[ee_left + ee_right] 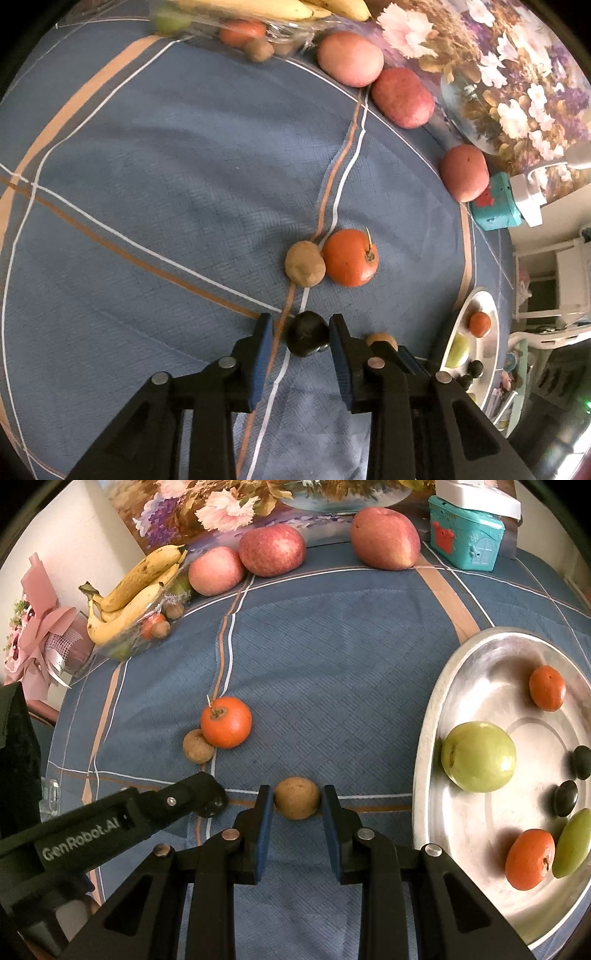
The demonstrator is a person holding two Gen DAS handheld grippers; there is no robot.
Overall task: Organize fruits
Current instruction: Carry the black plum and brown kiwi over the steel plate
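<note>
— What have we got in our left claw (301,334)?

— A small dark fruit (307,333) sits between its blue pads on the blue checked cloth (166,177) of the bench. Our right pad is touching it, but there is a gap on the left side, so the pads are apart and not clamping it.

— And our right claw (297,801)?

— Clamped on a small brown fruit (296,798), with both pads pressed against its sides. The fruit looks to be resting on the cloth, just beside the left claw's arm, which reaches in from the left in the right wrist view.

— Where do we see the rest of the fruit?

— An orange fruit with a stem (226,722) lies mid-cloth, touching another brown fruit (198,746). Three red apples (272,549) line the far edge of the bench against a flower painting (207,509). Bananas (129,590) rest on a clear tray at the far left corner, with more small fruit beside them.

— And the metal tray (436,701)?

— It is to our right. In it we see a green fruit (478,756), two orange ones, two dark ones and a second green one near the edge. A teal house-shaped box (465,539) stands behind it at the back of the bench.
</note>
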